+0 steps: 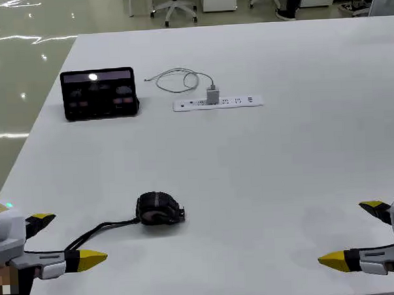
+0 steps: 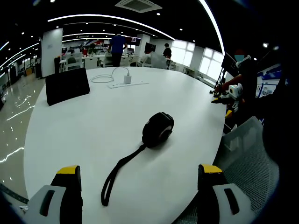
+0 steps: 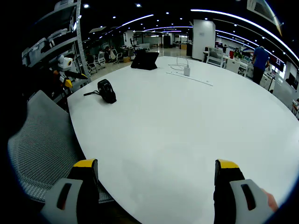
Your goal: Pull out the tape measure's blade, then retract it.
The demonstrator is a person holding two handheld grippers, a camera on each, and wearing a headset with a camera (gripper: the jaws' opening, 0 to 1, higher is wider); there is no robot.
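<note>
A black tape measure (image 1: 158, 209) lies on the white table (image 1: 263, 158), its black wrist strap (image 1: 99, 229) trailing left. Its blade is not drawn out. My left gripper (image 1: 65, 239) is at the table's near left edge, open, with the strap between the tape and its yellow fingertips (image 1: 92, 258). In the left gripper view the tape measure (image 2: 158, 129) sits ahead of the open left gripper (image 2: 139, 171). My right gripper (image 1: 358, 233) hovers open at the near right, far from the tape. The right gripper view shows the tape measure (image 3: 106, 90) far off to the left of the open right gripper (image 3: 155, 167).
At the back of the table stand a dark tablet (image 1: 99, 93) on a stand and a white power strip (image 1: 218, 103) with a charger and coiled cable (image 1: 179, 80). A grey mesh chair (image 3: 39, 140) is beside the near edge. Office chairs and people are in the background.
</note>
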